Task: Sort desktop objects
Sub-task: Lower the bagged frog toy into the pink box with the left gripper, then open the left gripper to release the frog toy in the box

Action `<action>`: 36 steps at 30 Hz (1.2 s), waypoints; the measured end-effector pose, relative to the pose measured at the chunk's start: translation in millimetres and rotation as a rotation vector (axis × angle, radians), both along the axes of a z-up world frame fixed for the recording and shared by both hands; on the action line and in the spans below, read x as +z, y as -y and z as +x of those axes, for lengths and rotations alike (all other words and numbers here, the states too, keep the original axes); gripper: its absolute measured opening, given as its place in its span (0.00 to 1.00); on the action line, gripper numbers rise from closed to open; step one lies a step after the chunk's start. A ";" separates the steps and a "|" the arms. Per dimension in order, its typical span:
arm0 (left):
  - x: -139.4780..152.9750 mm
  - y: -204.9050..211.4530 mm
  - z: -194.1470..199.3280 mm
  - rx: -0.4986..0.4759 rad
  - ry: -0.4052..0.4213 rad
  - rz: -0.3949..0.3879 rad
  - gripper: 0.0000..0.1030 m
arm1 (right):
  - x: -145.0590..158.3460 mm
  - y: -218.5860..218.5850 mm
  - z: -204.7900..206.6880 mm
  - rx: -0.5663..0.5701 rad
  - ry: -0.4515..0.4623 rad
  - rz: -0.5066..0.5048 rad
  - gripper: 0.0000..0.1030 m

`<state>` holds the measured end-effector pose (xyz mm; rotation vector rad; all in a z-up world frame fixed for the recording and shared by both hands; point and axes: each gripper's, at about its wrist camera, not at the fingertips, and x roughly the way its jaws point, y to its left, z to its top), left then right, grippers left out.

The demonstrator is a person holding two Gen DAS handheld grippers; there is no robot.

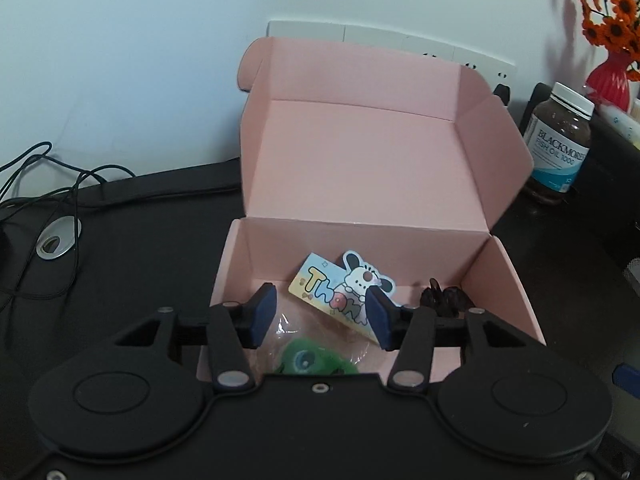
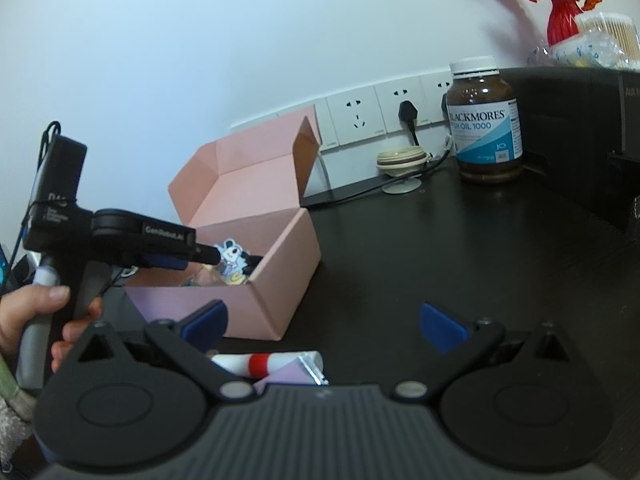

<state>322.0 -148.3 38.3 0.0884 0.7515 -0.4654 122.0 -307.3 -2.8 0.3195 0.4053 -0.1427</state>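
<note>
Inside pink box: cartoon card; left tool spread, right tool spread.

Brown bottle, near the desk's back edge: label reads "BLACKMORES FISH OIL 1000". Left gripper: arm marked "GenRobot.AI". Card inside pink box: "Thank", end hidden.

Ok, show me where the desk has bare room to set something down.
Bare dark desk lies between the pink box and the fish oil bottle. Crowded: inside the box, around the card, and by the right gripper, where a red-and-white tube lies.
</note>
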 end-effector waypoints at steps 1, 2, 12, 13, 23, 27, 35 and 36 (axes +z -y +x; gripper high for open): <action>-0.4 1.9 -0.5 -0.003 -0.001 0.009 0.54 | -0.1 0.2 -0.3 0.001 0.002 0.003 0.99; -1.1 4.3 -1.9 -0.008 0.000 0.022 0.57 | -0.2 0.3 -0.4 0.002 0.001 0.005 0.99; 4.5 6.6 -30.7 -0.025 0.103 0.052 0.83 | -0.8 1.8 -0.3 0.004 -0.007 0.019 0.99; 8.3 2.1 -32.0 -0.008 0.123 0.057 0.86 | -0.9 2.0 -0.3 0.003 -0.007 0.020 0.99; 12.7 -34.5 -45.2 0.134 0.233 0.148 0.95 | -1.1 0.5 0.1 -0.008 -0.010 0.015 0.99; -1.5 -39.7 -46.1 0.129 0.175 0.124 0.95 | -1.2 -0.1 1.1 -0.013 -0.017 0.008 0.99; -5.0 -40.2 -57.2 0.095 0.176 0.092 0.96 | -1.1 0.4 2.5 -0.025 -0.024 0.001 0.99; -5.2 -41.2 -57.7 0.093 0.176 0.089 0.96 | -1.2 0.8 2.8 -0.026 -0.025 0.002 0.99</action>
